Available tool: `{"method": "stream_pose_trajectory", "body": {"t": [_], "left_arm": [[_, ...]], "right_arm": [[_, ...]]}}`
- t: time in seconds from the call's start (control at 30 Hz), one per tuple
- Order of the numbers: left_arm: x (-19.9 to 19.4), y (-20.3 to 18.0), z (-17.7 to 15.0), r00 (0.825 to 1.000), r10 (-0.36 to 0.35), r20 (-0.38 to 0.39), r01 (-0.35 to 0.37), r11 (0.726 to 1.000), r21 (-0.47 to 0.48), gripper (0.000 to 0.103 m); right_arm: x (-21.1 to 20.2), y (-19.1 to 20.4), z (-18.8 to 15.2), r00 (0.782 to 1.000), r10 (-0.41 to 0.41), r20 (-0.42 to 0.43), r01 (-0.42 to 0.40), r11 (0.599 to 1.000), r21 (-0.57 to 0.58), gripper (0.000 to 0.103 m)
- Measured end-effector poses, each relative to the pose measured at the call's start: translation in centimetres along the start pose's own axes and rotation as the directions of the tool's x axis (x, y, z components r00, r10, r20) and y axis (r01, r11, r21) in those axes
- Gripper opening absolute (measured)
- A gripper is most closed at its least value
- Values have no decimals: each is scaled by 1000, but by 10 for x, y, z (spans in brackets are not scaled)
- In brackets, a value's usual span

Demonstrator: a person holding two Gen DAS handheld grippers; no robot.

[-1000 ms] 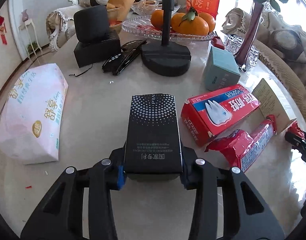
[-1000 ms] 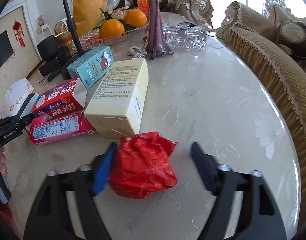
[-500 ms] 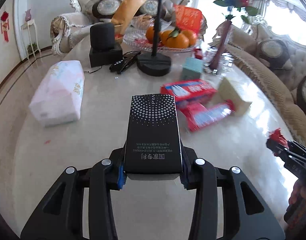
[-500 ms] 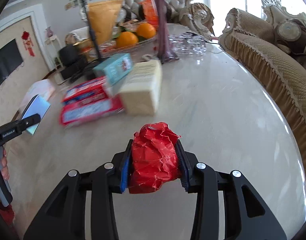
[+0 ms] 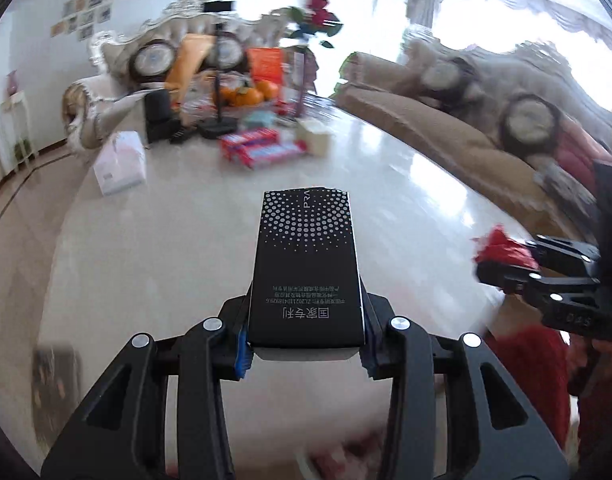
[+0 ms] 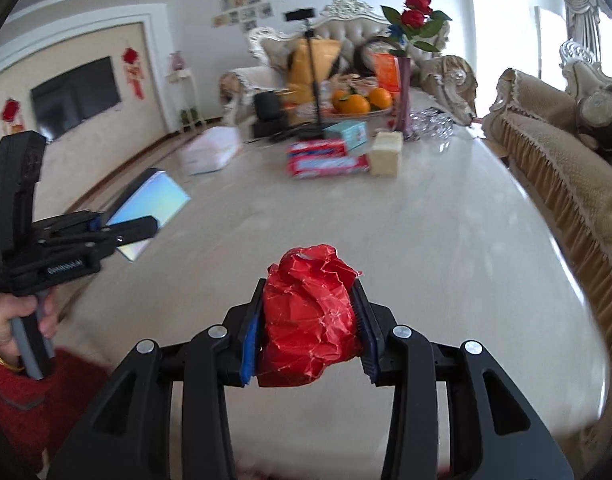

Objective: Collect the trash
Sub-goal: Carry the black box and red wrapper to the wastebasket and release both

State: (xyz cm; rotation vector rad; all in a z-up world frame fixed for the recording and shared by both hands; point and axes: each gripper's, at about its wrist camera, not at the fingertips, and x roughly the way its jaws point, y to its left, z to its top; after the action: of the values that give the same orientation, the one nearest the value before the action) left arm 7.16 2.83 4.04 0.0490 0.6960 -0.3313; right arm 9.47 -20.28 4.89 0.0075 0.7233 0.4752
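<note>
Black dotted box [image 5: 307, 268] clamped, raised over table; crumpled red wrapper [image 6: 307, 320] clamped, raised.

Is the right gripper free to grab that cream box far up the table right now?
Probably not: the right gripper is already shut on crumpled red paper, and the cream box sits far off.

Both wrist cameras face along marble table [image 5: 154, 248], sharing far clutter; each sees other.
</note>
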Motion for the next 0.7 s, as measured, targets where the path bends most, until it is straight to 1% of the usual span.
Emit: {"method": "stream_pose_trajectory", "body": {"t": [0.03,0.1,0.17,0.2,0.23,0.27,0.33,0.37,0.4,0.5,0.6,0.63,0.67,0.7], "left_arm": [[-7,-8,-13,1000,-6,-11,6,1000,13,40],[-18,-26,-49,998,-35,-57,37,999,32,40],[-17,-41,-86,990,-63,-129,68,997,33,40],[-13,-46,-103,984,-78,-162,82,996,20,40],[-5,-49,-118,975,-97,-198,101,995,8,40],[8,-54,-138,961,-116,-250,119,993,-5,40],[27,-61,-164,944,-122,-307,125,992,-8,40],[43,-64,-178,928,-131,-348,135,991,-12,40],[49,-67,-186,922,-132,-365,137,991,-13,40],[75,-67,-204,903,-131,-410,132,991,-25,40],[92,-65,-210,895,-120,-429,117,993,-35,42],[93,-64,-213,893,-117,-436,111,993,-38,54],[97,-63,-215,891,-108,-441,98,994,-46,70],[99,-62,-215,891,-106,-442,92,994,-53,73]], "right_arm": [[-10,7,-13,1000,12,-9,-12,1000,0,38],[-26,21,-43,998,32,-45,-32,999,-1,38],[-33,29,-70,996,29,-87,-28,1000,11,38],[-30,32,-86,991,35,-129,-32,999,24,38],[-24,33,-101,985,43,-169,-36,998,47,38],[-16,32,-114,977,46,-207,-32,997,69,38],[6,28,-143,957,44,-287,-10,993,121,38],[14,26,-151,950,50,-310,-7,990,139,38],[26,24,-161,940,43,-338,9,988,153,38],[56,22,-181,915,7,-404,52,989,136,38],[70,22,-194,900,10,-435,58,988,142,38],[74,23,-196,899,7,-439,60,989,138,38],[75,24,-199,898,7,-440,58,989,134,39],[78,23,-200,898,5,-439,59,989,133,39]]}}
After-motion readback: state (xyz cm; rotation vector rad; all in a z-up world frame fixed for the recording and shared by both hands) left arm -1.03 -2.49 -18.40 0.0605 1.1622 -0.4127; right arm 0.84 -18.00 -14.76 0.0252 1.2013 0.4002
